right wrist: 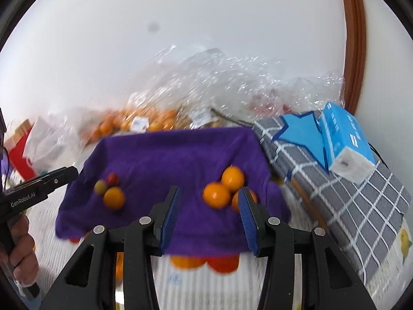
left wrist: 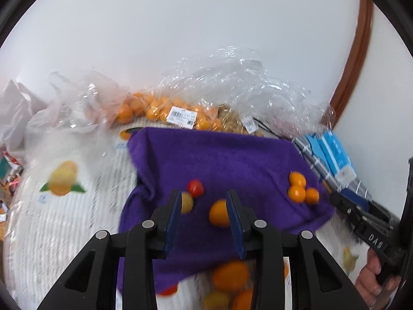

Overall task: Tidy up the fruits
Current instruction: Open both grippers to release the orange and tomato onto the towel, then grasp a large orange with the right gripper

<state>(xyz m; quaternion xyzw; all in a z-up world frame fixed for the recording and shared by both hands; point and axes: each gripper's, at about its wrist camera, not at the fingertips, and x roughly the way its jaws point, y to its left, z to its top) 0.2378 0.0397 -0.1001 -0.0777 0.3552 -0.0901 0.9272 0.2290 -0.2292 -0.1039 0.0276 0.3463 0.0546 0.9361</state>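
A purple towel (left wrist: 222, 160) lies on the bed; it also shows in the right wrist view (right wrist: 175, 155). On its left sit a red tomato (left wrist: 195, 187), a yellow-green fruit (left wrist: 186, 202) and an orange (left wrist: 219, 213). On its right is a cluster of three oranges (left wrist: 300, 188), also seen in the right wrist view (right wrist: 227, 187). My left gripper (left wrist: 204, 217) is open and empty above the towel, the lone orange beside its right finger. My right gripper (right wrist: 208, 214) is open and empty just before the cluster. More fruit (left wrist: 229, 276) lies in front of the towel's near edge.
Clear plastic bags of small oranges (left wrist: 160, 111) are heaped behind the towel against the white wall. A grey checked cloth (right wrist: 335, 188) with a blue tissue box (right wrist: 346, 142) lies to the right. A white quilt with printed fruit (left wrist: 64, 180) spreads left.
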